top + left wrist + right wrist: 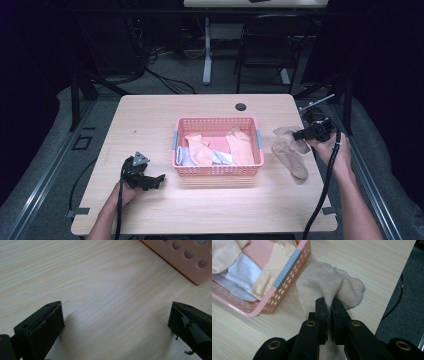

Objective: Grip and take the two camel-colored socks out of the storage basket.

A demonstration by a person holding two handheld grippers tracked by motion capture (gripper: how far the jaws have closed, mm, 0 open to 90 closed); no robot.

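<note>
Left gripper low over the bench near its front-left corner, jaws spread wide, nothing between them, just left of the basket. Pink basket mid-bench, holding peach and white socks. Right of it, near the right edge, 2 beige socks: 1 flat on the bench, the other pinched tight in the right gripper, bunched just beside the basket's right wall.

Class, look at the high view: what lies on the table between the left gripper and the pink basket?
Nothing: between the left gripper and the pink basket lies bare wooden table, as the high view and the left gripper view both show.
</note>
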